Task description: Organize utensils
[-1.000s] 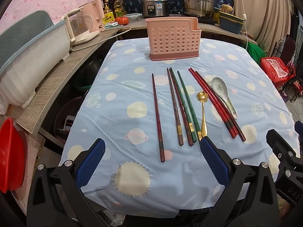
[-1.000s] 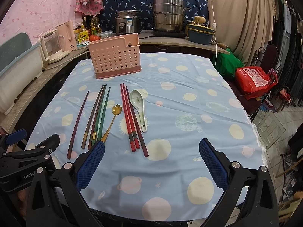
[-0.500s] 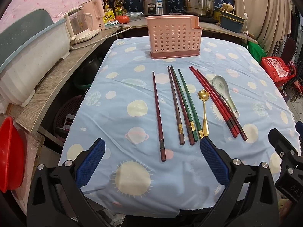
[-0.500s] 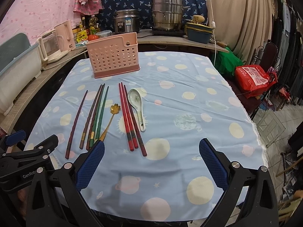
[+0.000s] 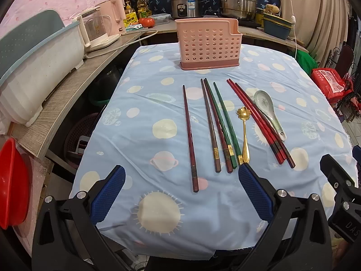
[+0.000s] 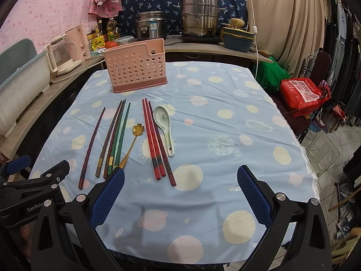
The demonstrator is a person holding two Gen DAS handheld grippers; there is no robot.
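A pink perforated utensil holder [image 5: 208, 44] [image 6: 136, 66] stands upright at the far side of the blue spotted tablecloth [image 5: 135, 122]. In front of it lie a single dark red chopstick [image 5: 189, 133] [image 6: 91, 144], several brown and green chopsticks [image 5: 220, 124] [image 6: 115, 137], a gold flower-bowl spoon [image 5: 244, 133] [image 6: 132, 144], red chopsticks [image 5: 259, 122] [image 6: 154, 140] and a white ceramic spoon [image 5: 269, 113] [image 6: 164, 126]. My left gripper [image 5: 180, 193] is open above the near table edge, before the chopstick ends. My right gripper [image 6: 180, 193] is open too, holding nothing, to the right of the red chopsticks.
A wooden counter [image 5: 67, 97] runs along the left with a white tub [image 5: 33, 67] and a kettle [image 5: 101, 31]. Pots and a rice cooker [image 6: 151, 28] stand at the back. A red bag [image 6: 302, 94] sits on a chair at the right.
Both grippers have drifted slightly forward and the view has shifted a little; the utensils lie where they were. Both grippers stay open.
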